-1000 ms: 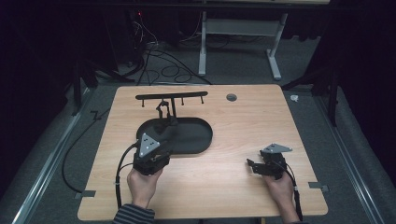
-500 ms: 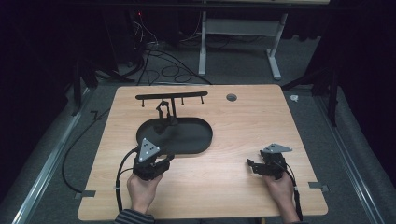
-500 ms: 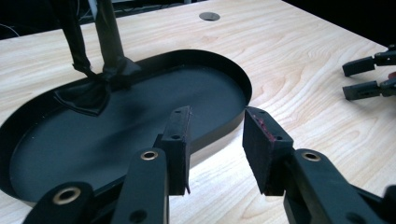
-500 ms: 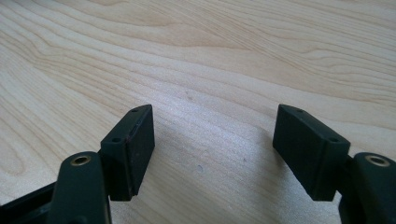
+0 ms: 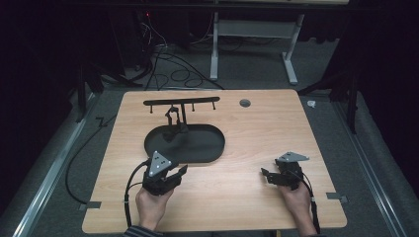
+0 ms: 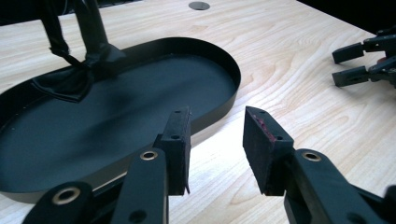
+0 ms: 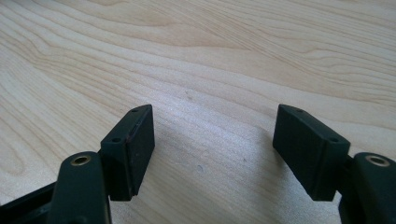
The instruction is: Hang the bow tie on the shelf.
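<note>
A black oval tray lies left of the table's middle, and a black T-shaped rack rises from its far end. A dark crumpled item hangs from the rack and rests at the post's base; what it is I cannot tell. My left gripper hovers just in front of the tray's near rim, open and empty. In the left gripper view its jaws point past the tray rim toward the dark item. My right gripper is open over bare wood at the front right.
The wooden table has a round grommet hole near its far edge. Cables trail from both grippers off the front edge. The other gripper shows at the right of the left gripper view. Dark floor, cables and a desk frame lie beyond the table.
My left gripper has drawn back from over the tray's near rim toward the front edge. The right gripper has stayed put.
</note>
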